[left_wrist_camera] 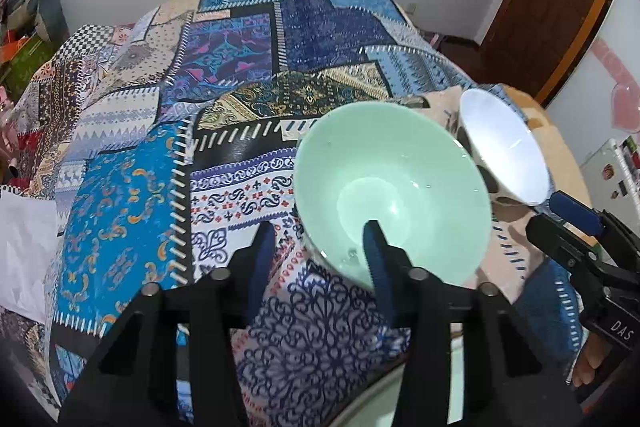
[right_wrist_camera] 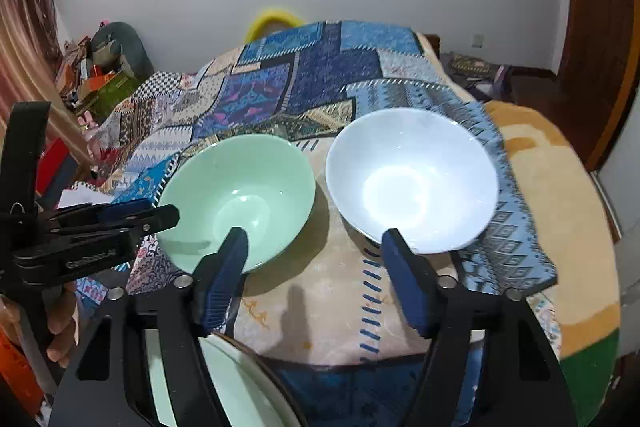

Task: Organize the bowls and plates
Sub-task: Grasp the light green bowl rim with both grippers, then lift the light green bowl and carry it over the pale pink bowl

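Left wrist view: the left tool (left_wrist_camera: 320, 241) is seen straddling the near rim of the green bowl (left_wrist_camera: 394, 187), one finger inside, the other outside on the patchwork cloth (left_wrist_camera: 132, 187). Whether the rim is actually pinched can't be told. The white bowl (left_wrist_camera: 506, 151) sits just beside the green one, with the right tool (left_wrist_camera: 568, 213) at its edge.

Right wrist view: both bowls are seen side by side on the table. The right tool (right_wrist_camera: 316, 247) is half-open, one finger at the white bowl's near rim, nothing clearly gripped. A green plate (right_wrist_camera: 240, 387) is glimpsed underneath.
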`<state>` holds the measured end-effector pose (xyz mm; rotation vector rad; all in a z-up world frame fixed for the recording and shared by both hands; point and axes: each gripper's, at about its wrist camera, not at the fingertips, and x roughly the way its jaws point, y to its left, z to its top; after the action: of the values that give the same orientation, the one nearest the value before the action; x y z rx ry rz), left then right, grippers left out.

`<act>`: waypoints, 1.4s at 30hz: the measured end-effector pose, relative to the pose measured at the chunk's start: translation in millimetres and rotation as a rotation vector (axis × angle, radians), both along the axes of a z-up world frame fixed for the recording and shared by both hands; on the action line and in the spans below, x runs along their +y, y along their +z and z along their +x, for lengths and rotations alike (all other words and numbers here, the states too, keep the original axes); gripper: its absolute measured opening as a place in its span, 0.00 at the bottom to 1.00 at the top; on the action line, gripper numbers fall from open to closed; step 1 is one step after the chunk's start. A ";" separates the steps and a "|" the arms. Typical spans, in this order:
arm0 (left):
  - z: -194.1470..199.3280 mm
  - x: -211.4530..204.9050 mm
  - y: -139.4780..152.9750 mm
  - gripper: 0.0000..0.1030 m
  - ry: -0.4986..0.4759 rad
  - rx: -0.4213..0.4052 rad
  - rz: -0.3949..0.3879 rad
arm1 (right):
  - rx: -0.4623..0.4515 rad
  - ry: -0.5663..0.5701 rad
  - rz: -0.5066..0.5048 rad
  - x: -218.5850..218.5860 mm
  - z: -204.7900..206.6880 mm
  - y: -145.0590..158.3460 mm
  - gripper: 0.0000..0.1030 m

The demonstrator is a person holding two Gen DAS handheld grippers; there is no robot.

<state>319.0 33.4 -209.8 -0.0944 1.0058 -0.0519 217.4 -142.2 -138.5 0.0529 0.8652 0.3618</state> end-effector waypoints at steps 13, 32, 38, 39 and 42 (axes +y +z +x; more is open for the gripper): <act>11.6 -2.4 -19.6 0.18 -0.021 0.036 0.053 | 0.108 0.061 0.018 16.9 22.7 -24.7 0.33; -1.2 -1.0 -11.5 0.16 -0.006 0.038 -0.002 | 0.098 0.084 -0.024 30.0 20.7 -15.8 0.20; -18.9 -3.6 -0.2 0.16 -0.003 0.023 0.003 | 0.083 0.082 -0.008 30.6 10.7 -7.5 0.20; -23.0 -3.5 3.2 0.16 -0.002 0.018 -0.001 | 0.081 0.083 -0.003 30.2 9.0 -6.3 0.20; -33.1 -4.3 12.2 0.16 -0.003 0.003 -0.004 | 0.073 0.082 0.010 29.0 2.1 0.0 0.20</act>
<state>286.0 29.1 -197.6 -0.0969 1.0091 -0.0568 219.5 -113.2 -138.5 0.0404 0.9401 0.4430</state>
